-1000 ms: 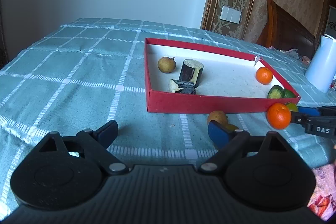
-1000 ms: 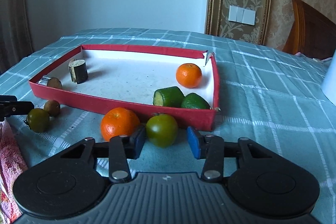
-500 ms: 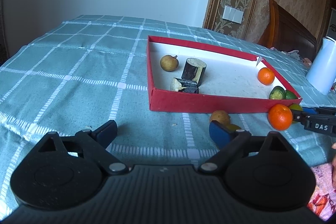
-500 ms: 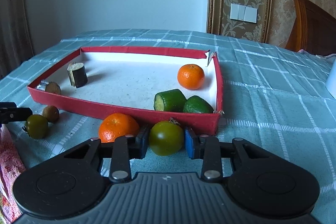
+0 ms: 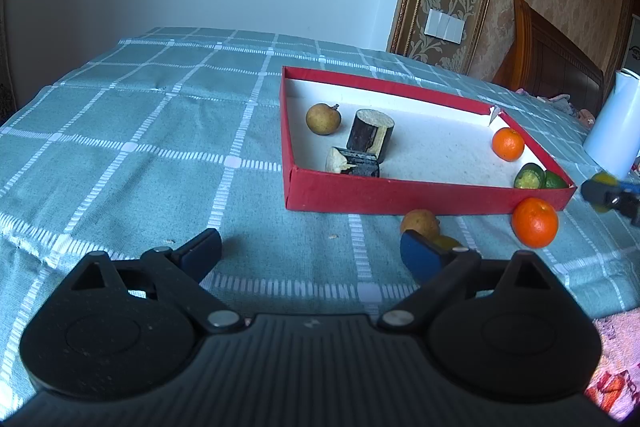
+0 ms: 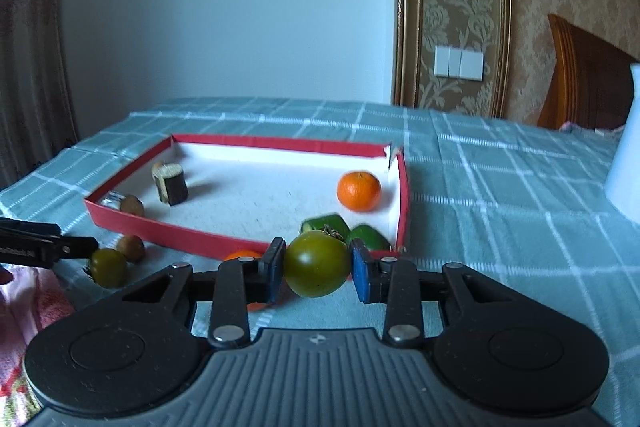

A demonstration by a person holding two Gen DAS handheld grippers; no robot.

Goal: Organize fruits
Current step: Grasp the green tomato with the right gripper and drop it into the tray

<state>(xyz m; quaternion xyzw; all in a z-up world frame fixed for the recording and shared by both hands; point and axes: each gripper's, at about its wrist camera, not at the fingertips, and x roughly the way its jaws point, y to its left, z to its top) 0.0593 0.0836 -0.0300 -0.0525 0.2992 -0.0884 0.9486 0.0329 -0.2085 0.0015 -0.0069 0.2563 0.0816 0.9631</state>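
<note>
Checked teal cloth (image 6: 500, 187) covers the table where the red tray (image 6: 240, 243) already holds sorted pieces, and the right gripper (image 6: 318, 269) clamps a green tomato (image 6: 316, 269) above the near wall – likely headed inside – while the left gripper (image 5: 310, 251) gapes empty

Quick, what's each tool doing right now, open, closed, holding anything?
Left tool: open, holding nothing.
Right tool: closed on the round dark green tomato, lifted off the table.
</note>
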